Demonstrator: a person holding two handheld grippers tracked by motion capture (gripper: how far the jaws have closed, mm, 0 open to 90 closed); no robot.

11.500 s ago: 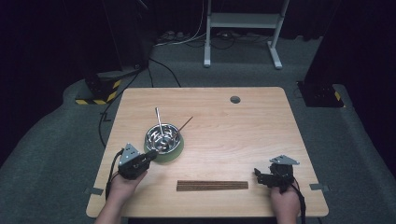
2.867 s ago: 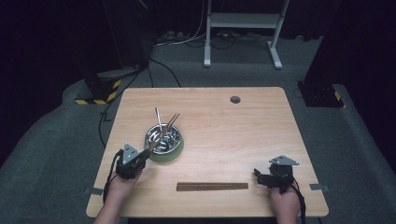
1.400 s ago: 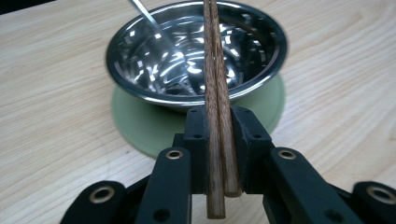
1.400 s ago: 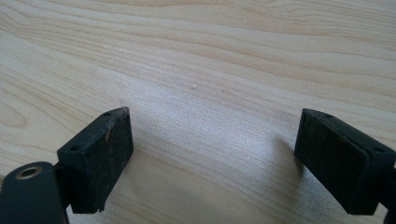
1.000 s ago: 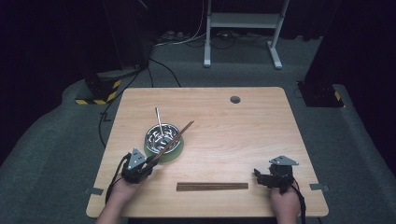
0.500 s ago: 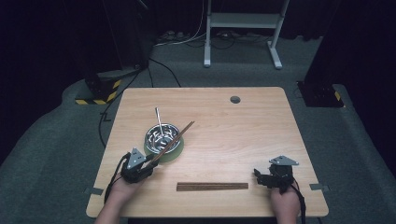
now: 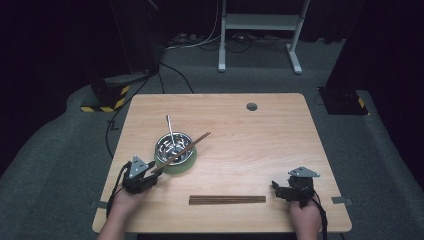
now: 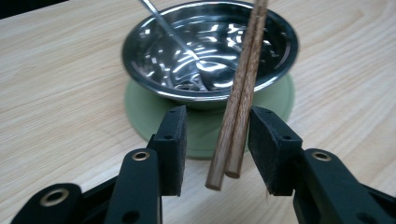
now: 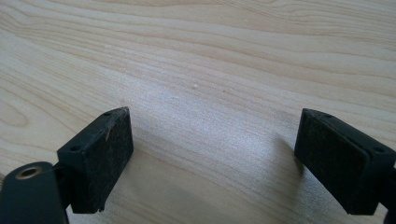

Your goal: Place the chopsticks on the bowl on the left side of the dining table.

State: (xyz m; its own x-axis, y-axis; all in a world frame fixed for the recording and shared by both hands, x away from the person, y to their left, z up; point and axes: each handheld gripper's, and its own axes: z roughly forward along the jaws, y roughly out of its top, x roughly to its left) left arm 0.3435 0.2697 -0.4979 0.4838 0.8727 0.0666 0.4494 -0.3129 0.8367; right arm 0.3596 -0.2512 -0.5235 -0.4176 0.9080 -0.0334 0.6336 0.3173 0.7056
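Note:
A steel bowl (image 7: 174,148) (image 8: 210,46) stands on a round green mat (image 7: 186,166) (image 8: 140,112), with a metal spoon (image 7: 170,129) (image 8: 163,23) leaning in it. A pair of brown chopsticks (image 7: 186,149) (image 8: 240,93) lies slanted across the bowl's rim. Their near ends sit between the jaws of my left gripper (image 7: 151,175) (image 8: 217,144). That gripper is open: there is a clear gap at the left pad and the right pad is close beside the sticks. My right gripper (image 7: 278,188) (image 9: 212,158) stands open over bare wood at the front right.
A dark brown wooden strip (image 7: 227,200) lies flat near the table's front edge, between the two grippers. A small round grey cap (image 7: 251,106) sits in the tabletop at the back. Cables and a white stand are on the floor behind the table.
Earlier the chopsticks sat at the bowl's far side. Now they slant from the bowl to my left gripper, which has drawn back a little to the left. The right gripper has not moved.

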